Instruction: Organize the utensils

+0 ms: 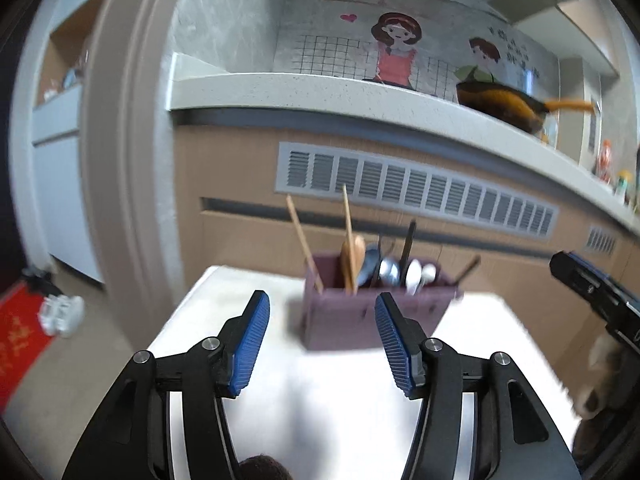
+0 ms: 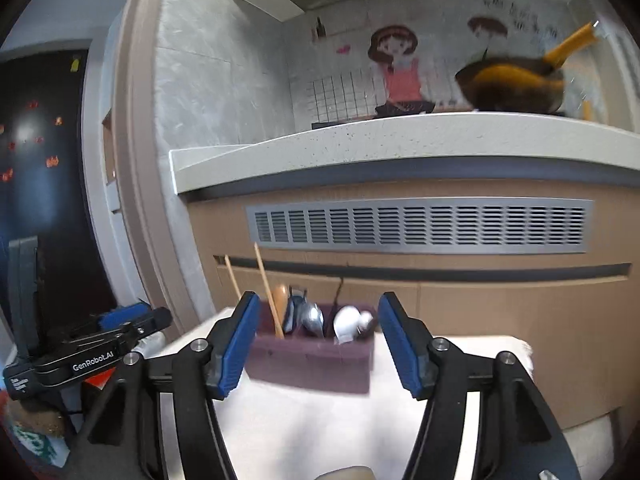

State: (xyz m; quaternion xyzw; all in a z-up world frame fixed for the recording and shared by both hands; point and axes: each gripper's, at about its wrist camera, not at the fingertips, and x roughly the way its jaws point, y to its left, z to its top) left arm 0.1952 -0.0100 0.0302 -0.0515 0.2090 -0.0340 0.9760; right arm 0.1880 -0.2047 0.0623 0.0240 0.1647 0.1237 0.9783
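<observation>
Left wrist view, left to right: red mat [image 1: 18, 340] and white shoes [image 1: 62, 314] on the floor at far left, then a door frame [image 1: 120, 160]. White table [image 1: 340, 400] fills the lower middle. Left gripper [image 1: 322, 312] has its jaws spread wide, nothing between the blue pads [image 1: 250, 344], not touching anything. The purple holder [image 1: 372, 312] stands upright on the table's far part, beyond the fingertips and slightly right of the gap's centre. In the holder: two chopsticks [image 1: 348, 236] leaning at its left end, a wooden spoon [image 1: 354, 256], metal spoons [image 1: 388, 270] in the middle, white spoons [image 1: 418, 274] to the right, plus a dark handle sticking out at the right corner. Frame is motion-blurred, so compartments can't be told apart. Behind it: cabinet with a vent grille [image 1: 416, 188], counter above, pan [image 1: 504, 106] on the counter at right. Right gripper [image 1: 596, 292] enters at the far right edge, off to the side of the holder.

Right wrist view, left to right: left gripper [image 2: 132, 320] at lower left, beside the table. Right gripper [image 2: 318, 320] is likewise spread wide and empty; the holder [image 2: 312, 354] sits past its tips, showing in the gap between the fingers without touching either. Chopsticks [image 2: 266, 292] are at the holder's left end, white spoons [image 2: 352, 320] at its right. Pan [image 2: 512, 84] is on the counter at upper right.
</observation>
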